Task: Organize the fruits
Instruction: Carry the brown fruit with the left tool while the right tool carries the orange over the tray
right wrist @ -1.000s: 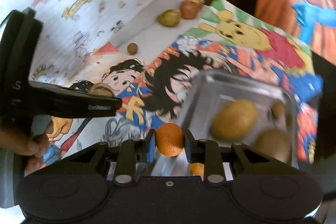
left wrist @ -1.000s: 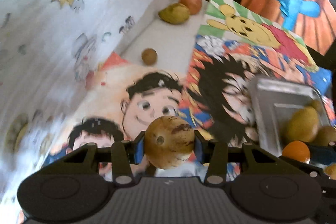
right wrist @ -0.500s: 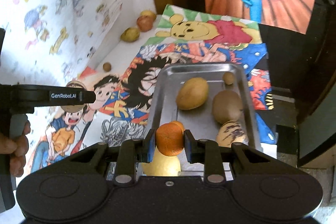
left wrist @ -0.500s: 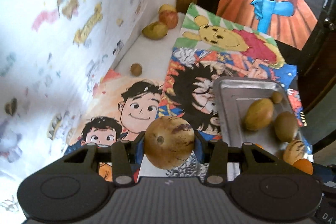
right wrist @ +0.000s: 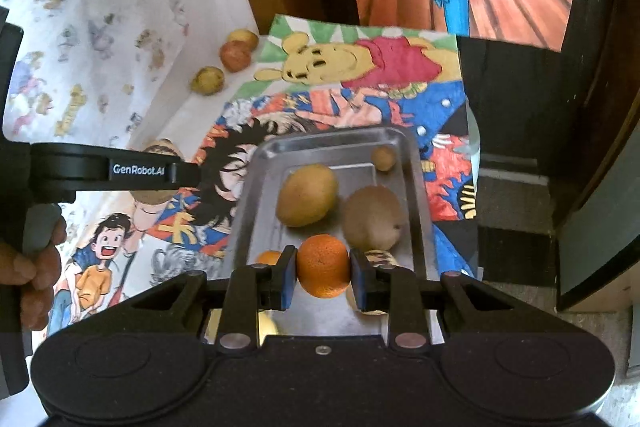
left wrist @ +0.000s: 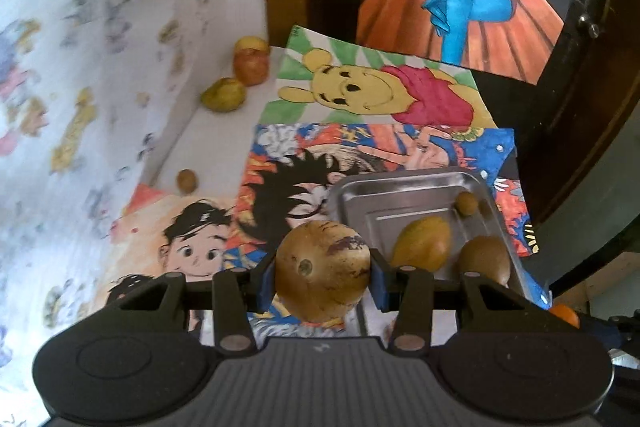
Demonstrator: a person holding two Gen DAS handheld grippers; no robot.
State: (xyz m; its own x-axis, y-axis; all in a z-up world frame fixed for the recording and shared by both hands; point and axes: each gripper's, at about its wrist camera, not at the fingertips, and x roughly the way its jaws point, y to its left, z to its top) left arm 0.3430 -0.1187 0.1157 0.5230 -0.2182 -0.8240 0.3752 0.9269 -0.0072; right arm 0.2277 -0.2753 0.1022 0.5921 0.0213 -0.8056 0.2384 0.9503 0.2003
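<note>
My left gripper is shut on a round brown spotted fruit, held in the air just left of the metal tray. My right gripper is shut on an orange above the near end of the tray. In the tray lie a yellow-green mango, a kiwi, a small brown fruit, another orange and a spotted fruit partly hidden behind my right fingers. The left gripper shows in the right wrist view.
Three fruits sit at the far left corner by the cartoon-printed wall, and a small brown fruit lies nearer. Cartoon posters cover the table. A dark door frame and drop-off lie on the right.
Both grippers rose and pulled back with their fruits. The left one shifted right towards the tray; the right one moved over the tray's near end.
</note>
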